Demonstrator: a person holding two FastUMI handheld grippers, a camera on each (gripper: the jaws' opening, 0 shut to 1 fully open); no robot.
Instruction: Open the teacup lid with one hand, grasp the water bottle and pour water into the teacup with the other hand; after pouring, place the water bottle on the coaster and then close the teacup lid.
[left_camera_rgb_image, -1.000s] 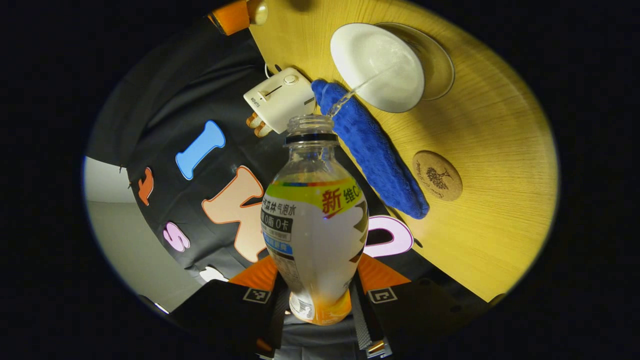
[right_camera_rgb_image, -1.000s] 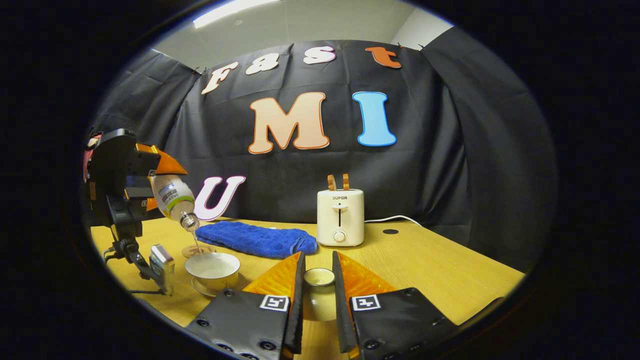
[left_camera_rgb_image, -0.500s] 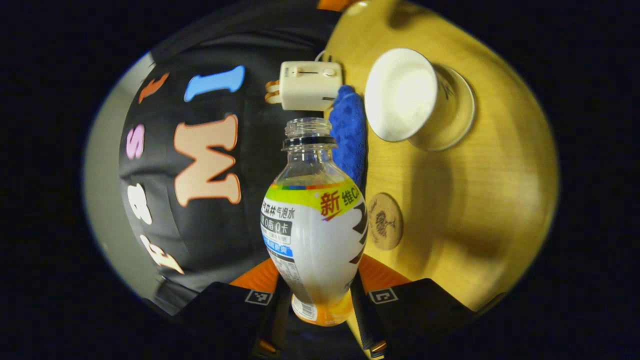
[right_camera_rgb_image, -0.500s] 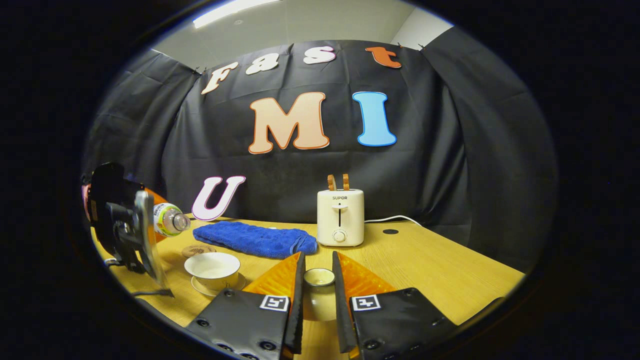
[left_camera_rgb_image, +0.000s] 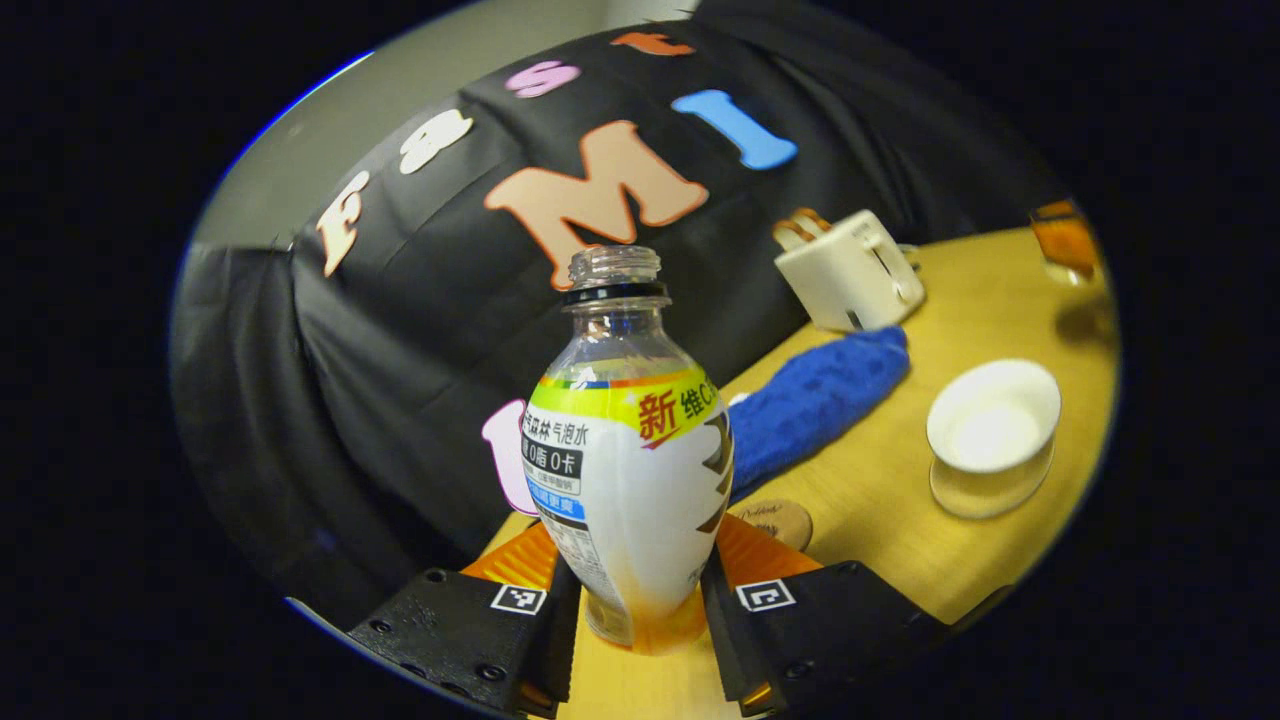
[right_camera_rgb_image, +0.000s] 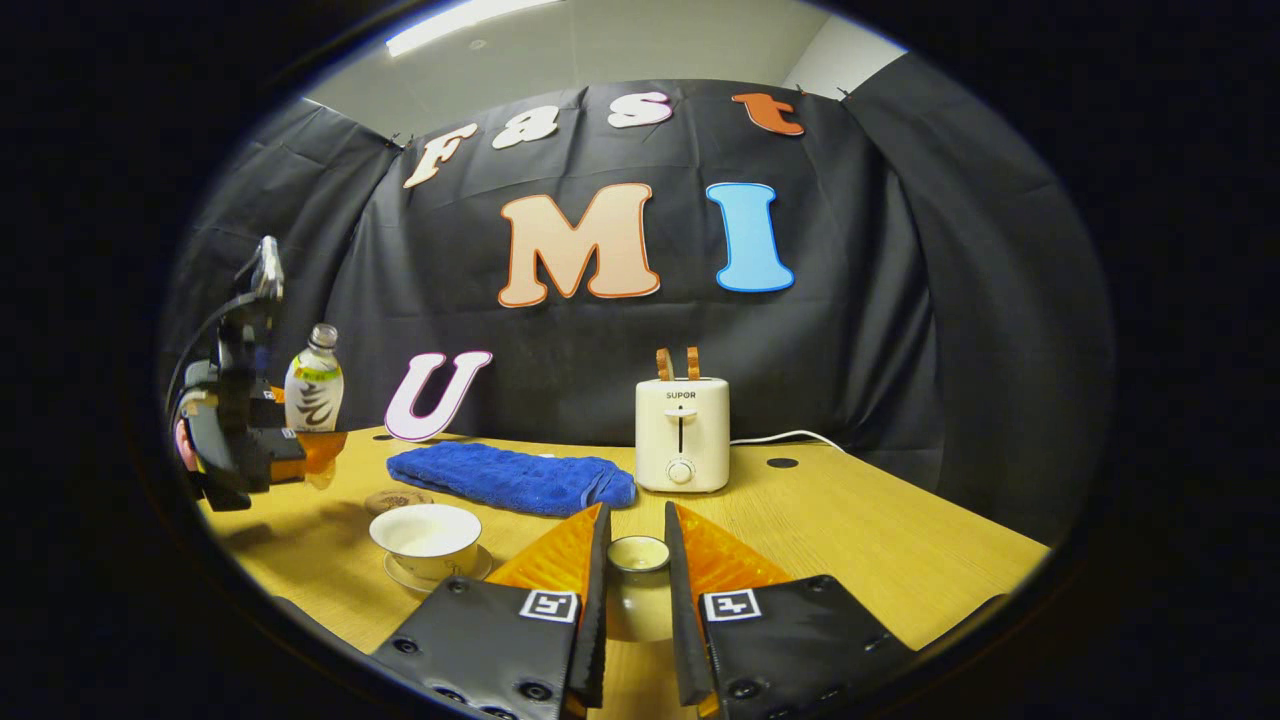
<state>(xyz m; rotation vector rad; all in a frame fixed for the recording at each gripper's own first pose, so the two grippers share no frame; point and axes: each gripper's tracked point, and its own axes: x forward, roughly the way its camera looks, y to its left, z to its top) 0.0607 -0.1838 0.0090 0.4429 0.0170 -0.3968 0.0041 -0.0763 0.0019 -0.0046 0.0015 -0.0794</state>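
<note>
At the far left of the right gripper view, the left gripper (right_camera_rgb_image: 300, 450) holds the water bottle (right_camera_rgb_image: 314, 385) upright above the worktop (right_camera_rgb_image: 880, 540), its fingers (left_camera_rgb_image: 540, 625) pinching the bottle's lower body from both sides. The step in hand looks to be setting the bottle on the coaster (right_camera_rgb_image: 397, 499), which lies just beside the near end of the blue towel (right_camera_rgb_image: 510, 478) and behind the teacup (right_camera_rgb_image: 426, 535). To do it well, carry the bottle level toward the coaster, centre its base over the disc before lowering, keep clear of the cup's rim, and part the fingers only once the base sits flat, since the bottle has no cap and could spill if tipped. The bottle is clear plastic with a bulbous body, a white and yellow-green label, a dark ring under its open threaded neck, and an orange tint at the base. The teacup is white, open, on a saucer, pale inside. Further right, the right gripper (right_camera_rgb_image: 638, 590) holds the teacup lid (right_camera_rgb_image: 638, 585) between its fingers low over the worktop, ready for closing. A cream toaster (right_camera_rgb_image: 681, 434) stands behind, near the towel's right end.
</note>
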